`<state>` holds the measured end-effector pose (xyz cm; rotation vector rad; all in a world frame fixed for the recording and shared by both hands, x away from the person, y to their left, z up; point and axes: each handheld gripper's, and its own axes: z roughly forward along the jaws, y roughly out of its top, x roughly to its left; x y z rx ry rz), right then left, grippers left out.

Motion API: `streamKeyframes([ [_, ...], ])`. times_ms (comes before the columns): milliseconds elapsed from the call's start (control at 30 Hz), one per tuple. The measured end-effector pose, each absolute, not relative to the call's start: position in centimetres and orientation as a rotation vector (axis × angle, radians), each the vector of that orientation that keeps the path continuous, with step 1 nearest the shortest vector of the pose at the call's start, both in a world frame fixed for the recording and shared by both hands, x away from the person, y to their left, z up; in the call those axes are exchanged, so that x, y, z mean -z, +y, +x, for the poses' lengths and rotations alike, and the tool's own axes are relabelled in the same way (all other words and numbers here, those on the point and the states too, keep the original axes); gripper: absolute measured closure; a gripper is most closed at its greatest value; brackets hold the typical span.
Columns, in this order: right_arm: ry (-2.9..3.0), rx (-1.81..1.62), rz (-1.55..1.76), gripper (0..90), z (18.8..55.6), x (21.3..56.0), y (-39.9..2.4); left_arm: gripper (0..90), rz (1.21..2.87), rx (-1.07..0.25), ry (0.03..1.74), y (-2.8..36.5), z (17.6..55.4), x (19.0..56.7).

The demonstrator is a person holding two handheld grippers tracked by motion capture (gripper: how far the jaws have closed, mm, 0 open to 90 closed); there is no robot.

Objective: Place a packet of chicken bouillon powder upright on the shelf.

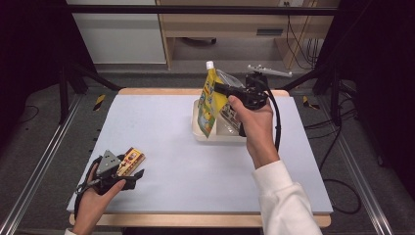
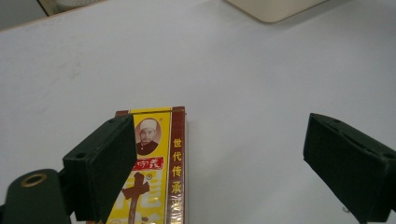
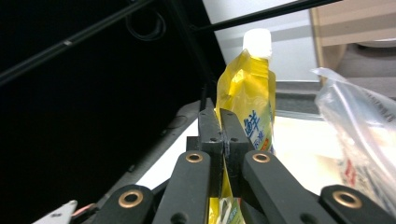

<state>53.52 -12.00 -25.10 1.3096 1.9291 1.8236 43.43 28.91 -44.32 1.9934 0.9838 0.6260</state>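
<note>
A yellow spouted pouch with a white cap hangs upright over the white tray, with my right gripper shut on its upper edge. In the right gripper view the two jaws pinch the pouch between them, my right gripper pressed flat together. At the near left my left gripper rests on the table, open, beside a yellow and red box. The left gripper view shows the box lying by the left jaw, my left gripper wide apart.
A clear plastic bag stands in the tray behind the pouch, also the bag at the right of the right gripper view. The pale blue mat covers the table. Black frame posts rise at the far corners.
</note>
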Motion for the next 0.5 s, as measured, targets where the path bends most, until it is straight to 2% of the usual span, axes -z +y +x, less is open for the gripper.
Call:
streamKeyframes([
  [300,1.907,-1.705,1.312,90.0,55.1,25.4,-11.0,9.5,1.988,-0.681,0.99,29.1,43.3,44.0],
  [500,1.878,-1.658,1.347,90.0,56.7,26.2,-10.8,9.5,1.971,-0.67,1.002,29.5,43.5,44.0],
])
